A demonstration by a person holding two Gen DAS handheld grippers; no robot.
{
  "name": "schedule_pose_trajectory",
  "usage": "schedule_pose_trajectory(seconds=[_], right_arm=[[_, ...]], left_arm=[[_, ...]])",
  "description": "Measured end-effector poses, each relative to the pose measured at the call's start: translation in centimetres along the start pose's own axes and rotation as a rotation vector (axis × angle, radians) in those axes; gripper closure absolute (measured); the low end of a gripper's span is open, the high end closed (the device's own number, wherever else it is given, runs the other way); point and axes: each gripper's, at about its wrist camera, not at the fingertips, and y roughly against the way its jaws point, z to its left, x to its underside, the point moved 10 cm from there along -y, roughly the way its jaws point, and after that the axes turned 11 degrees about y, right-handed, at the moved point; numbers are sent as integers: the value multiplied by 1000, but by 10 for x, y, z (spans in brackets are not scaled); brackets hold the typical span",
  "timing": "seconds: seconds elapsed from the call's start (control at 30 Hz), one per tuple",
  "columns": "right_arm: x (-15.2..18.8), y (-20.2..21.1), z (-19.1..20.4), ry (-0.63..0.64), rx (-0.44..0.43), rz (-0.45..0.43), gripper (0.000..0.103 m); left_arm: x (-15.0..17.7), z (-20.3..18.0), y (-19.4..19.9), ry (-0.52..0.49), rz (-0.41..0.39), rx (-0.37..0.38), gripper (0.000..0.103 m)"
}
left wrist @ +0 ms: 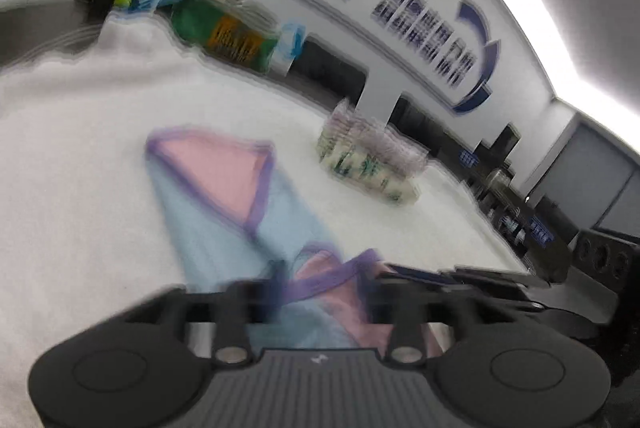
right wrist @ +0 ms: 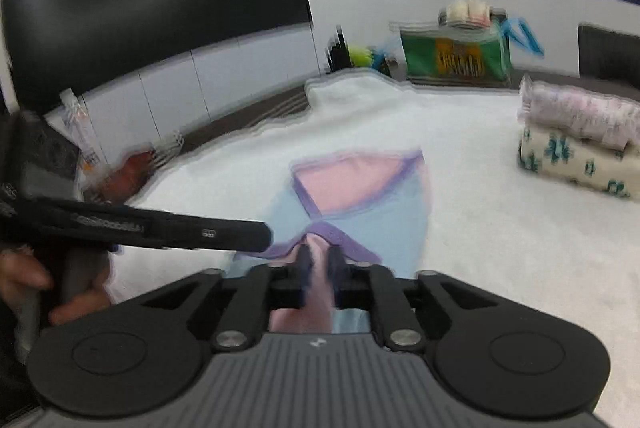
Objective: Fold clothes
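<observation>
Clearly the garment [right wrist: 360,204], pale blue with pink panels and purple trim, lies on the white bench [right wrist: 500,248] with its long axis running straight away from both claws. The right claw [right wrist: 320,260] pinches its near hem, jaws narrow on pink cloth. The left claw [left wrist: 324,280] straddles the same hem; blur hides whether its pads press. Folded clothes [right wrist: 580,148] sit well apart.
</observation>
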Motion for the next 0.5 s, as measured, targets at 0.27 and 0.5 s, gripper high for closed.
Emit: schedule_pose_trajectory(seconds=[0.27, 0.5], right_arm=[[9, 77, -9, 174, -60, -145, 52], [60, 81, 30, 391, -302, -47, 52]], left_arm=[[29, 4, 77, -124, -4, 158, 29], [92, -41, 57, -398, 87, 192, 32]])
